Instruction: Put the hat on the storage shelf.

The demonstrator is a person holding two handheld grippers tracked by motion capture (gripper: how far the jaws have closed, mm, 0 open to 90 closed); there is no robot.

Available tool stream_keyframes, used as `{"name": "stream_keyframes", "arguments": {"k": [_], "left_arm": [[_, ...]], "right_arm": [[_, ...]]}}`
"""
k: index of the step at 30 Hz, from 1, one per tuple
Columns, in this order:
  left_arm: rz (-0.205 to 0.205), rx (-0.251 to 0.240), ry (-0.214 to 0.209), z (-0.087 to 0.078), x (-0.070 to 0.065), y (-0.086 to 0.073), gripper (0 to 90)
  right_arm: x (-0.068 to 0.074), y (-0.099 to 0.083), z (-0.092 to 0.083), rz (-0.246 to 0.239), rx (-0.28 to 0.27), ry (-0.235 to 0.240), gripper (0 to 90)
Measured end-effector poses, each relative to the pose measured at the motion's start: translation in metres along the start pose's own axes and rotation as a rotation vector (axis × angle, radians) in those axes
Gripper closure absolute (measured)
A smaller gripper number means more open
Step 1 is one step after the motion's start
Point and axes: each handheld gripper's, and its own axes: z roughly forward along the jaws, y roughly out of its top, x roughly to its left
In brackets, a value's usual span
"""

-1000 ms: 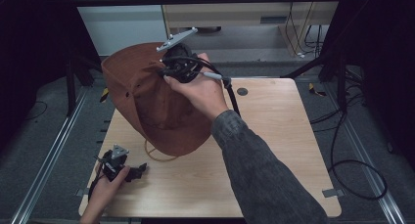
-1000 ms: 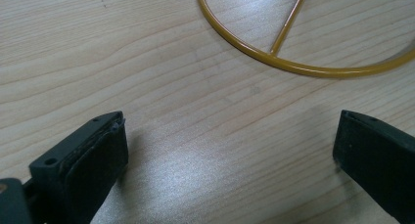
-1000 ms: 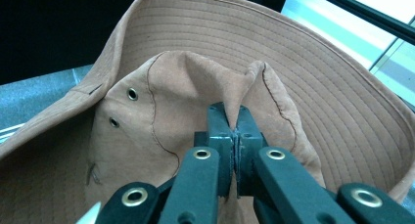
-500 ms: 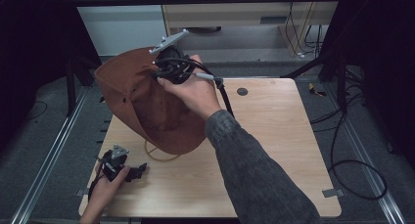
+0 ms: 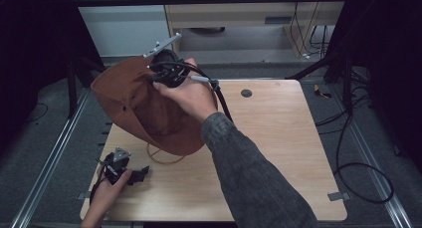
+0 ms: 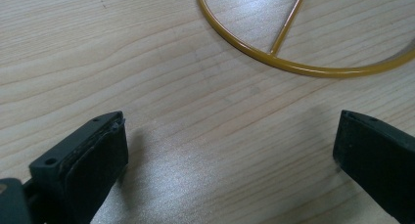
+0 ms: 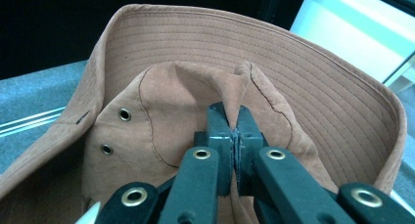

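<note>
The brown suede hat (image 5: 134, 106) is held up above the far-left part of the wooden table (image 5: 278, 153), tilted, with its lower edge down near the tabletop. In the right gripper view the hat (image 7: 161, 101) is seen close: a stitched brim curving around the crown, 2 metal eyelets (image 7: 124, 114) on the crown's side, and a fold of crown fabric pinched between the jaws. The right gripper (image 5: 166, 71) is clamped tight on that fold, its jaws (image 7: 234, 131) pressed together with the suede caught between them. It is held by the right hand (image 5: 191, 96), with a grey sleeve (image 5: 249, 178) running back toward the bottom edge.

A yellow cord (image 5: 161, 158) is looped on the table just below the hat; in the left gripper view the cord (image 6: 288, 65) is seen as a thin arc with a straight strand joining it, lying flat on the wood.

The left gripper (image 5: 130, 174) is rested low at the near-left corner of the table, held by the left hand (image 5: 107, 188). Its jaws (image 6: 230, 150) are spread wide apart over bare wood, with nothing between them, and the cord lies just beyond.
</note>
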Motion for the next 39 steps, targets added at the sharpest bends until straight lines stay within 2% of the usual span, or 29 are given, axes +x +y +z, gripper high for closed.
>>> {"name": "stream_keyframes", "arguments": {"k": [20, 29, 39], "left_arm": [[0.002, -0.004, 0.003, 0.000, 0.000, 0.000, 0.0], [0.001, -0.004, 0.004, 0.000, 0.000, 0.000, 0.0], [0.001, -0.004, 0.003, 0.000, 0.000, 0.000, 0.0]], "right_arm": [[0.004, -0.007, 0.020, -0.001, 0.043, 0.018, 88.6], [0.004, -0.010, 0.022, 0.008, 0.046, 0.025, 86.6], [0.003, -0.012, 0.021, 0.027, 0.041, 0.025, 77.9]]}}
